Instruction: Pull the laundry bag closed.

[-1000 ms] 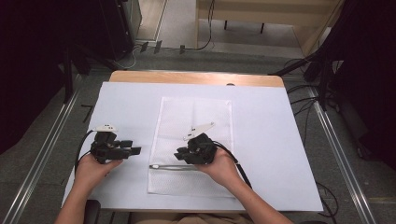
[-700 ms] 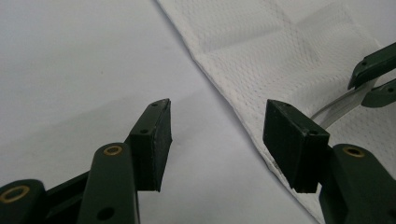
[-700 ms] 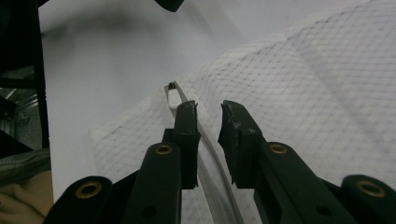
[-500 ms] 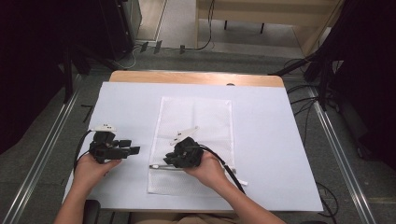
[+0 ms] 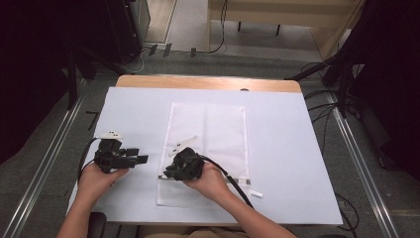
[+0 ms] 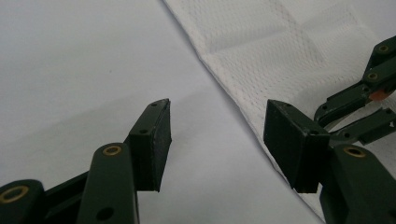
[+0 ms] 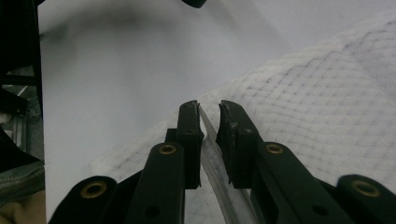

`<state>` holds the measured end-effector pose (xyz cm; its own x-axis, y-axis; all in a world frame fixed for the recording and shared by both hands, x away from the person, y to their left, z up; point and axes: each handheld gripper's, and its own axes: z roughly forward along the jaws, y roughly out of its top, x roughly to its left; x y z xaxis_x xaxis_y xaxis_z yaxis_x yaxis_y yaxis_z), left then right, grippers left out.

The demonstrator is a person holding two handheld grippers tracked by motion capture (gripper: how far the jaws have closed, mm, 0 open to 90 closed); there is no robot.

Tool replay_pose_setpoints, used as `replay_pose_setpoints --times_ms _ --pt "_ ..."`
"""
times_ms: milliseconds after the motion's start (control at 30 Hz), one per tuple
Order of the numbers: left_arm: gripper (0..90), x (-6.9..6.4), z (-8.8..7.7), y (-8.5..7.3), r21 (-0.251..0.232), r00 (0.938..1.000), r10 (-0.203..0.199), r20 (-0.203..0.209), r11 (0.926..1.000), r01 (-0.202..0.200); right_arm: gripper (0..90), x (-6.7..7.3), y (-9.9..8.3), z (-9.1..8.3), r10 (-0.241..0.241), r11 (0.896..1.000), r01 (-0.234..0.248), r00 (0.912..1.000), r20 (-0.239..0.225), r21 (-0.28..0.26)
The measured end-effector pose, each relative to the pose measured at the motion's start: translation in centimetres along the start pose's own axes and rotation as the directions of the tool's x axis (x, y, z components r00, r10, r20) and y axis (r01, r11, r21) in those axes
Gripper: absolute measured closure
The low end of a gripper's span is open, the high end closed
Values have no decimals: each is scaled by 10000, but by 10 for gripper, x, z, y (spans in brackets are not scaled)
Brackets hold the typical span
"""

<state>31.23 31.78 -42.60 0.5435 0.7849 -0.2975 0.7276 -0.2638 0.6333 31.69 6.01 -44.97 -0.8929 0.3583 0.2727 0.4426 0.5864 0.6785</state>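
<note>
I see a white mesh bag (image 5: 208,148) lying flat at the middle of the table (image 5: 292,148), its long sides running from the far edge toward the near edge, on the white sheet that covers the tabletop. A strip of bare wood shows along the table's far edge.

My right gripper (image 5: 171,173) sits low over the bag's near left part, held by the right hand (image 5: 208,181), its cable trailing toward the near right across the bag. In the right gripper view the two jaws stand nearly together, with only a thin gap between the pads, and the bag's clear zipper strip (image 7: 212,161) runs up through that gap. I take it as pinching the strip, though the pads do not look fully pressed. The strip crosses the bag's near end, and a small white tab (image 5: 255,193) lies just off the bag's near right corner.

My left gripper (image 5: 140,155) rests near the table's near left corner, in the left hand (image 5: 99,178), well apart from the bag's left edge. In the left gripper view its jaws are spread wide over the bare white sheet, holding nothing, with the bag's edge running past the right-hand jaw.
</note>
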Motion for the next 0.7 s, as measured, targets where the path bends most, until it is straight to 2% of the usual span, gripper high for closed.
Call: replay_pose_setpoints --times_ms 500,700 --pt "422 1 -1 0 -33 10000 -16 -23 10000 16 786 0 4 15 75 9995 -70 9998 -187 303" --pt "422 1 -1 0 -42 10000 -8 -4 10000 8 788 0 2 17 20 9983 -15 10000 -88 583"
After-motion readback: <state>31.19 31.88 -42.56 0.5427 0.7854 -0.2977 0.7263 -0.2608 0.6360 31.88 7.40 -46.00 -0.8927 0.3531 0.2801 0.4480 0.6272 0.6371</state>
